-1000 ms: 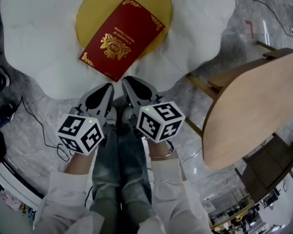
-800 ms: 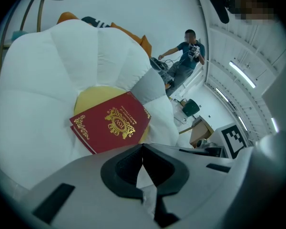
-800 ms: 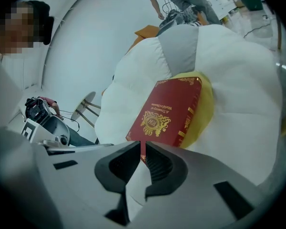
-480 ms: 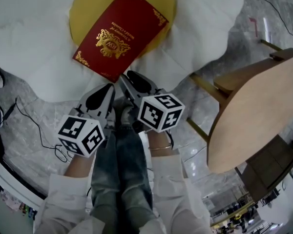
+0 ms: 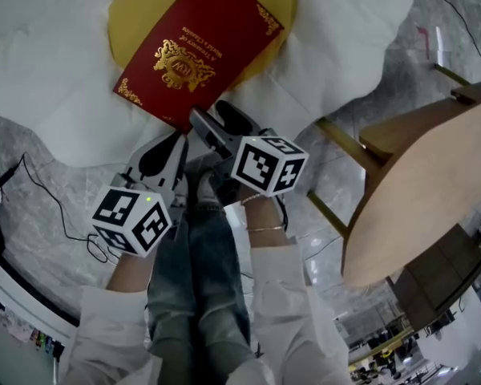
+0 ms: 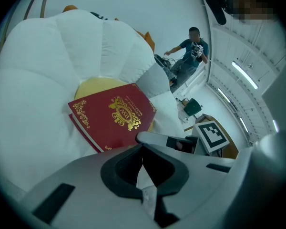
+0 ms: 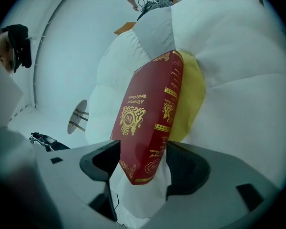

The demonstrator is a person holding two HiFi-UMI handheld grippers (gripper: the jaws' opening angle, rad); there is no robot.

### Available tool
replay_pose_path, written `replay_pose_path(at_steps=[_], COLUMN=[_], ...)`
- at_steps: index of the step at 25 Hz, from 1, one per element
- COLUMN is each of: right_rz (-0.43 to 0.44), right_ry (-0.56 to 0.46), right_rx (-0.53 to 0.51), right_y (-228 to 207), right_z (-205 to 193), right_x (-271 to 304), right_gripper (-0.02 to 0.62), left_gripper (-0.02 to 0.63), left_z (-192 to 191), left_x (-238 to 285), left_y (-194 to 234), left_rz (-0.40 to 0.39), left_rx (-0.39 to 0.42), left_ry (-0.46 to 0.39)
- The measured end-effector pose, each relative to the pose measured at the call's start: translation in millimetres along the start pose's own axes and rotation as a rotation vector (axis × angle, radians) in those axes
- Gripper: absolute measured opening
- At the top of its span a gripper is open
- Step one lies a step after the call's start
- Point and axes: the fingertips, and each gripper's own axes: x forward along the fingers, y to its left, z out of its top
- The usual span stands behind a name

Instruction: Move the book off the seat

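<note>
A red book (image 5: 196,46) with gold print lies on the yellow centre (image 5: 136,22) of a white, flower-shaped cushion seat (image 5: 56,79). My right gripper (image 5: 215,127) sits at the book's near corner, its jaws opening. In the right gripper view the book (image 7: 150,118) stands corner-first between the jaws of that gripper (image 7: 143,149), and the pads do not press on it. Just left of it and short of the seat's edge, my left gripper (image 5: 167,152) is shut and empty. The left gripper view has the book (image 6: 112,116) lying beyond the closed jaws of the left gripper (image 6: 143,144).
A round wooden table (image 5: 417,191) on wooden legs stands close on the right. A thin cable (image 5: 32,183) trails over the marble floor at the left. The person's jeans-clad legs (image 5: 196,279) are below the grippers. Another person (image 6: 190,51) stands far behind the seat.
The right gripper has moved forward to the book's near corner and its jaws have parted around it. The left gripper has barely moved. The book has stayed on the seat.
</note>
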Motion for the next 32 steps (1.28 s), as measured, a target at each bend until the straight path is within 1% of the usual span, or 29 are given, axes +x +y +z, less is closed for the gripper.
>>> replay_pose_path(at_steps=[2,5,12,17,20,25,30,32], right_rz=[0.008,0.026,0.053,0.089,0.109,0.108,0.178,0.214], right_ry=[-0.001,-0.016,-0.068,-0.078,-0.093,-0.11,-0.123,-0.119], right_rx=[0.016,0.076,0.189,0.213,0.236,0.265,0.303,0.303], right_y=[-4,-9,-17,-12,-10,-16,-10,-3], right_z=[3,8,19,17,19,22,26,28], right_x=[3,6,15,25,30,31,33,35], right_gripper=[0.295,0.313,0.328,0.33,0.33,0.33,0.33,0.33], left_gripper=[0.006,0.006,0.006,0.006,0.006,0.006,0.006,0.006], left_z=[-1,2,6,8,8,11,13,14], left_x=[0,1,2,-5,-7,-8,-7,-7], left_y=[2,3,8,17,23,29,30,29], left_rz=[0.006,0.009,0.011,0.023,0.027,0.036,0.041,0.041], left_rx=[-0.007,-0.012,-0.014,0.009,-0.003,-0.007,-0.011,-0.006], left_ry=[-0.001,-0.005,-0.01,-0.006,-0.008,-0.011,-0.008,-0.002])
